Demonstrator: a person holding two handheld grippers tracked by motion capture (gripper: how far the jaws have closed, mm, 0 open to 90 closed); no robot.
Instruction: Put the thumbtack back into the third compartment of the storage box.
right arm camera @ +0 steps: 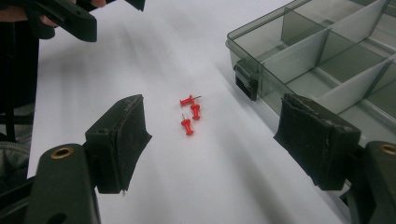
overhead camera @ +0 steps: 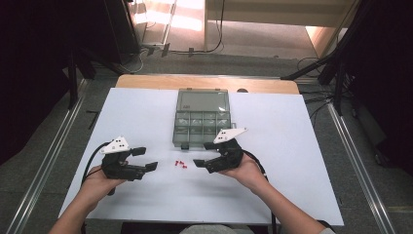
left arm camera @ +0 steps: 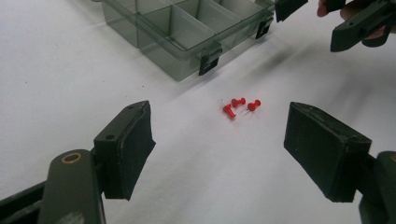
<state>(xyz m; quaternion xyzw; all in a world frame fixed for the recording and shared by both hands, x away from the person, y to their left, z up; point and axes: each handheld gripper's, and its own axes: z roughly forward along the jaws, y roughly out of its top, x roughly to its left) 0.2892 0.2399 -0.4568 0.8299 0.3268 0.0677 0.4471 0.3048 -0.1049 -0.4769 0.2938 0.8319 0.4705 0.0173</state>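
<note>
Three red pushpins [overhead camera: 181,165] lie loose on the white surface [overhead camera: 292,146], just before the open compartment box [overhead camera: 201,123], between the left tongs [overhead camera: 144,158] and right tongs [overhead camera: 203,154], both spread wide and empty. They look tiny, light, hard and sharp-tipped; best pinched across the plastic head.

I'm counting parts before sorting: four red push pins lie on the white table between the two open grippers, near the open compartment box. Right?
Not quite: there are three red push pins, not four, as the left gripper view shows. They do lie on the white table between the open left gripper and right gripper, near the compartment box.
</note>
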